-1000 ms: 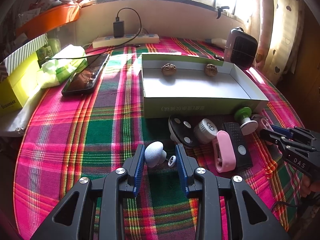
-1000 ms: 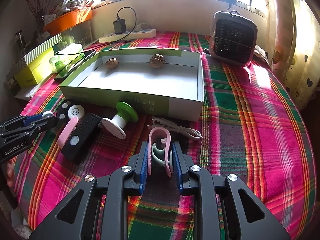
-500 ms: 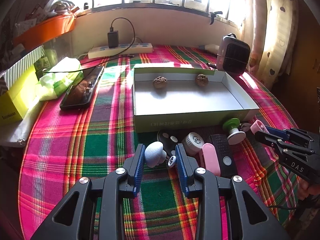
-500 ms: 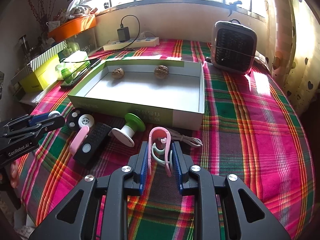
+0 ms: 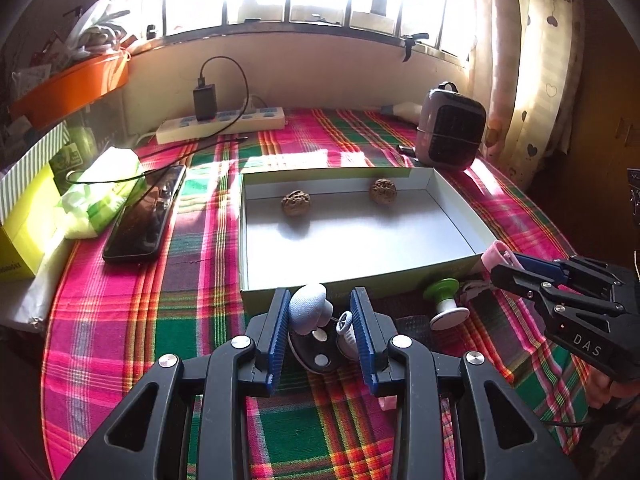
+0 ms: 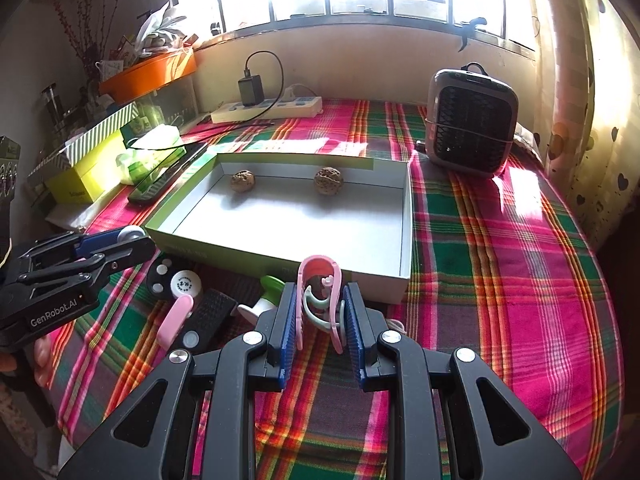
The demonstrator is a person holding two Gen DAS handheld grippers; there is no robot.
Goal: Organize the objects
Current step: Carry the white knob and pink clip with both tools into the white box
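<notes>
An open green-sided box [image 5: 460, 216] [image 6: 406, 216] lies on the plaid table with two walnuts [image 5: 296, 202] [image 6: 328, 180] near its far wall. My left gripper [image 5: 320, 316] is shut on a pale blue mushroom-shaped piece [image 5: 306, 308] and holds it above the table just before the box's near wall. My right gripper [image 6: 320, 308] is shut on a pink clip [image 6: 320, 276] with a mint part inside, raised near the box's front right corner. The right gripper also shows in the left wrist view [image 5: 516, 266], the left one in the right wrist view [image 6: 120, 240].
In front of the box lie a black disc with white dots [image 6: 160, 276], a white round piece [image 6: 185, 284], a pink bar [image 6: 174, 322], a black remote [image 6: 204, 320] and a green-topped spool [image 5: 444, 304]. A phone [image 5: 144, 216], tissue pack, yellow box, power strip and small heater [image 6: 470, 128] stand around.
Both grippers have risen and moved forward toward the box with their objects still held. The left one has shifted right, over the black disc.
</notes>
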